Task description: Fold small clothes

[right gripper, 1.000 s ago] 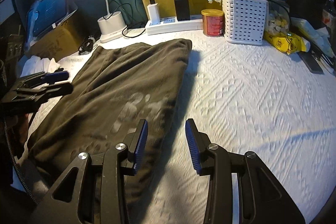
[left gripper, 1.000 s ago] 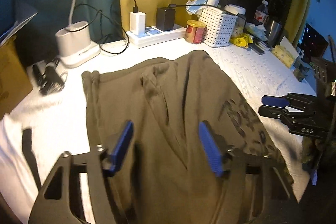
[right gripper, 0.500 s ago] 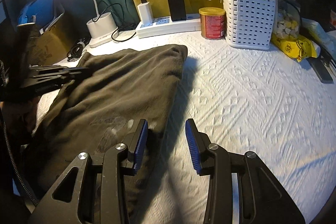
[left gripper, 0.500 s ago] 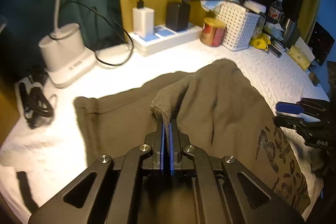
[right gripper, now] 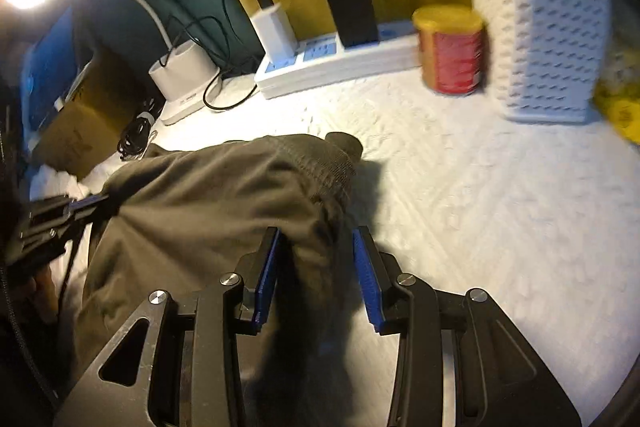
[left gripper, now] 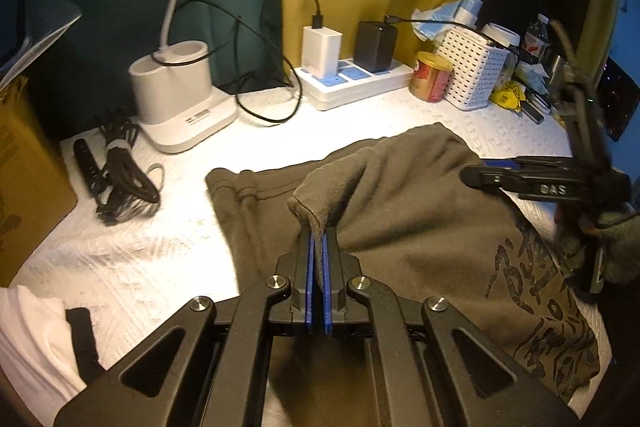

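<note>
right wrist view blurry: right claw (right gripper: 316,267) spread around shorts (right gripper: 208,195) edge. left wrist view: left claw (left gripper: 317,263) pinching shorts fold; print seen only here.

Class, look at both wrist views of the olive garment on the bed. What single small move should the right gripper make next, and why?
Probably shut the right gripper on the fold between its jaws. The left gripper is already clamped on a raised pinch of the olive garment, while the right one stands open astride the cloth near the ribbed hem. With both edges held, the garment could be lifted and folded over.
</note>
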{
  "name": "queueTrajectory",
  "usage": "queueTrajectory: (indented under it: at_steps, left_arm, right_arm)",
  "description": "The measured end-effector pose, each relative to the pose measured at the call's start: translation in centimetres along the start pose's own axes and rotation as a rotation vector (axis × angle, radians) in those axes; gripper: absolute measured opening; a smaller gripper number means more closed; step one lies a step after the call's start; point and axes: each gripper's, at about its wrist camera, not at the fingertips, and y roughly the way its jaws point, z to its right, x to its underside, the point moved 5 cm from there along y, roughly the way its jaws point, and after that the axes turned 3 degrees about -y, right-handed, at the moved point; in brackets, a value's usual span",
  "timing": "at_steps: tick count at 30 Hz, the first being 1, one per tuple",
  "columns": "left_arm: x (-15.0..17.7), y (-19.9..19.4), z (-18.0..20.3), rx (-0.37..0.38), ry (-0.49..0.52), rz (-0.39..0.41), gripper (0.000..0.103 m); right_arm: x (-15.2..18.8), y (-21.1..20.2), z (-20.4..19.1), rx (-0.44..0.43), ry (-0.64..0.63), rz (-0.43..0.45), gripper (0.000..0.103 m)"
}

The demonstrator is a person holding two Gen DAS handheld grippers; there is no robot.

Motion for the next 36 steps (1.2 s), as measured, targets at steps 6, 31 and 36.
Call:
queueTrajectory:
  at_steps: [6, 31, 36]
  left_arm:
    - [0.3, 0.3, -2.2, -0.005, -0.056, -0.019, 0.002]
    - [9.0, -6.6, 4.1, 0.112, -0.166, -0.075, 0.025]
    - [10.3, -8.3, 4.7, 0.148, -0.213, -0.049, 0.067]
  right_arm:
    - [-1.7, 1.2, -0.8, 0.011, 0.002, 0.026, 0.039]
    - [7.8, -6.0, -5.4, 0.107, -0.101, 0.03, 0.04]
    - [10.4, -7.3, -5.9, 0.121, -0.1, 0.024, 0.04]
